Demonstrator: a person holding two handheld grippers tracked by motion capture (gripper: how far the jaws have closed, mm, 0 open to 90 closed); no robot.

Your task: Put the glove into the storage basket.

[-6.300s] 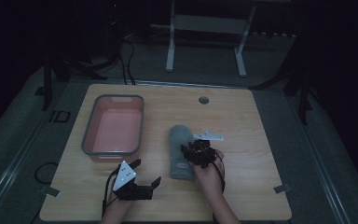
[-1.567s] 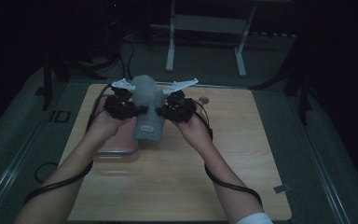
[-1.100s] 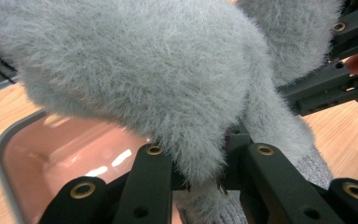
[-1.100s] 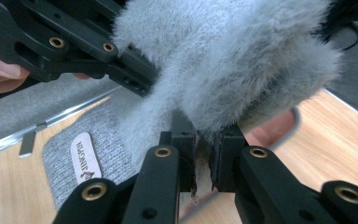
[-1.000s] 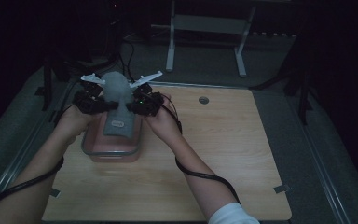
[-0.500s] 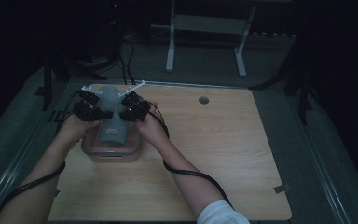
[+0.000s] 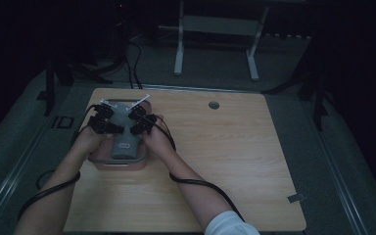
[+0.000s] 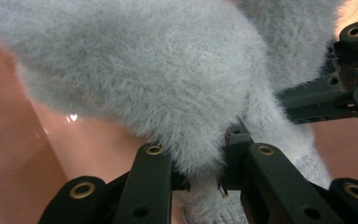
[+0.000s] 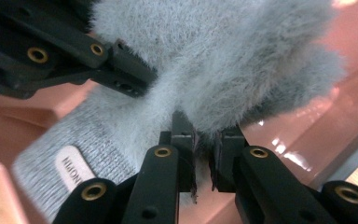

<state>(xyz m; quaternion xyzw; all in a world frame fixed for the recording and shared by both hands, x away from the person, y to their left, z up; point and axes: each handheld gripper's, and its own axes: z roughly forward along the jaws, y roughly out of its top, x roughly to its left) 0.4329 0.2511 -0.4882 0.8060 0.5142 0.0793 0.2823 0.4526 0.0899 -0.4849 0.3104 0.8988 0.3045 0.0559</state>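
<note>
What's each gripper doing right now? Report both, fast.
Left gripper: shut on the fuzzy grey glove, above the pink tray.
Right gripper: shut on the same fuzzy grey glove.

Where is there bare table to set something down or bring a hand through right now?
The widest bare stretch of table runs right of the pink bin to the far right edge, broken by a small round hole. The near edge is partly crossed by forearms and cables. It is crowded at the bin: left gripper and right gripper clamp the grey fuzzy cloth over it.
</note>
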